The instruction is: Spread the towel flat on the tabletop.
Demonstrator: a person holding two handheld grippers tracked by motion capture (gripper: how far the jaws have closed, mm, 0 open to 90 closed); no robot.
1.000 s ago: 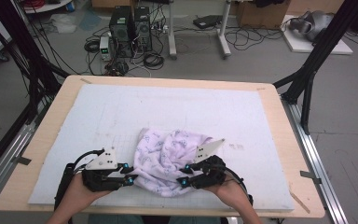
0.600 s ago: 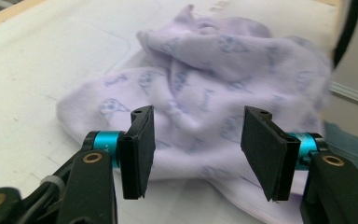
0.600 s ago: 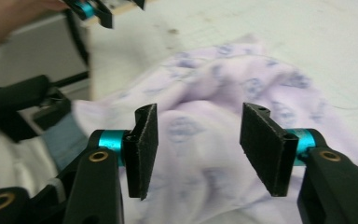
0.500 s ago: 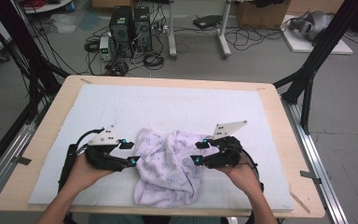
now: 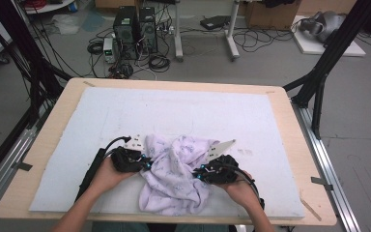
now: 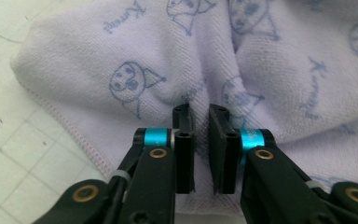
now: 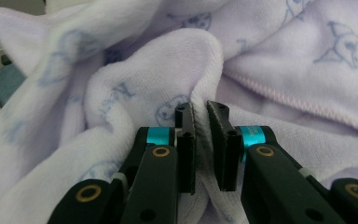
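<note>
One lilac towel [image 5: 176, 176] lies crumpled on the white mat [image 5: 183, 113] at the near edge of the desk [image 5: 290, 111], between my two grippers. My left gripper [image 6: 200, 122] has just been closing, its fingers [image 6: 182, 140] clamped on a fold of towel. My right gripper [image 7: 200, 119] has just closed too, its fingers [image 7: 221, 140] pinching a raised ridge of the same towel.

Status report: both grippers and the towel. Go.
Left gripper just closed, pinching a towel fold. Right gripper just closed on a towel edge. Towel bunched on the mat. Nothing in the way.
</note>
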